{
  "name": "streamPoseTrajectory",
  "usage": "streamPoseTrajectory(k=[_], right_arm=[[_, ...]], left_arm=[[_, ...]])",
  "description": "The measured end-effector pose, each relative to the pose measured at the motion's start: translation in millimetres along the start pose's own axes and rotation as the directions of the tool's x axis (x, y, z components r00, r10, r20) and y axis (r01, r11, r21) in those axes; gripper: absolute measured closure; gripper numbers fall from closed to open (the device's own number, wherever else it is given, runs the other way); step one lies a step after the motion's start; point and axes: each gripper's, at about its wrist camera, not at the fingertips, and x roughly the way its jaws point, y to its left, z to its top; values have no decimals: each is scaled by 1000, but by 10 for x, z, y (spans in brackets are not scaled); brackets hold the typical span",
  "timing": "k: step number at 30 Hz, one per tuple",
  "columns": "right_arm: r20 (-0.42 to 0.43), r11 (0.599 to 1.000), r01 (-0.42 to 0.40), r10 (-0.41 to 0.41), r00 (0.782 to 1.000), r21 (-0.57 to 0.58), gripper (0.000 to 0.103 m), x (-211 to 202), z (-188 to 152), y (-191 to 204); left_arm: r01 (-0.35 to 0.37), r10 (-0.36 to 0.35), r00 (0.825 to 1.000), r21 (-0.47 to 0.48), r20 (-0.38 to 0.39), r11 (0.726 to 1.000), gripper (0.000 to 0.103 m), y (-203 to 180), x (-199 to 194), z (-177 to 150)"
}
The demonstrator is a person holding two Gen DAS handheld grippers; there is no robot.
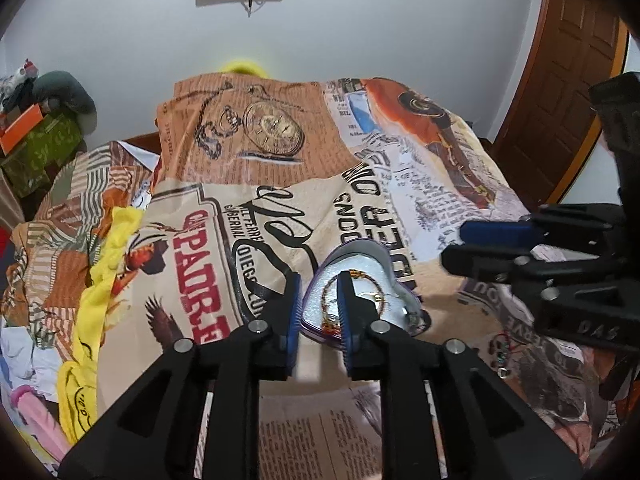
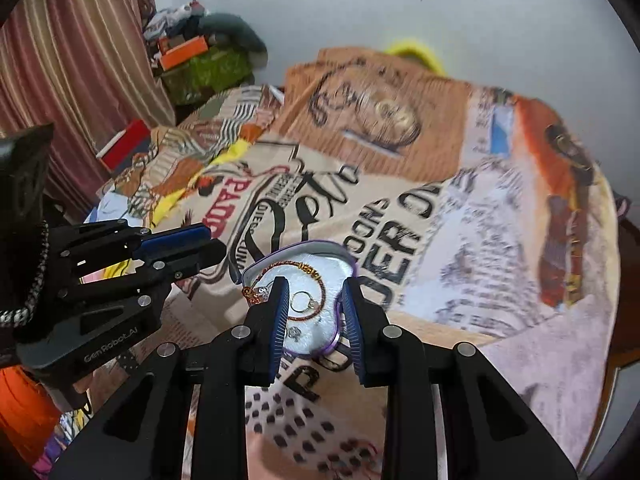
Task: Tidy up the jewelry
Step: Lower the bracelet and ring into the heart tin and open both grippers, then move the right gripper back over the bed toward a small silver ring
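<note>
On the far left I see a yellow cloth (image 1: 100, 288) bunched along the left edge of the printed bedspread (image 1: 280, 152) that covers the bed. Next comes my left gripper (image 1: 318, 312), its blue-padded fingers (image 1: 294, 312) standing apart with nothing between them, poised just over the near left rim of the heart-shaped jewelry dish (image 1: 396, 264). The dish rests on the bedspread toward its near middle, purple-rimmed with a pale lining. Inside it I can make out a beaded bracelet (image 2: 316, 274) curving along the far rim, a gold ring (image 2: 302, 301) near the centre and a copper chain (image 2: 252, 294) at the left rim. My right gripper (image 2: 314, 320) hangs over the dish's near part, its fingers also parted and empty. Further right, a small beaded piece (image 1: 502, 350) lies loose on the bedspread, near the dish.
</note>
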Motion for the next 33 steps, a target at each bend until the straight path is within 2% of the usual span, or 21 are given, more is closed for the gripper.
streamPoseTrajectory(k=[4, 12, 22, 33], right_arm=[[62, 999, 32, -33, 998, 5, 66, -304, -76, -32], [99, 997, 76, -78, 992, 27, 64, -659, -381, -159], [52, 989, 130, -133, 990, 66, 64, -745, -836, -415], [-6, 983, 112, -112, 994, 148, 64, -662, -1190, -678]], left_arm=[[4, -4, 1000, 19, 17, 1000, 71, -123, -161, -14], [41, -41, 999, 69, 0, 997, 63, -437, -303, -112], [111, -98, 991, 154, -87, 982, 63, -963, -126, -336], [170, -125, 969, 210, -214, 963, 63, -1389, 313, -474]])
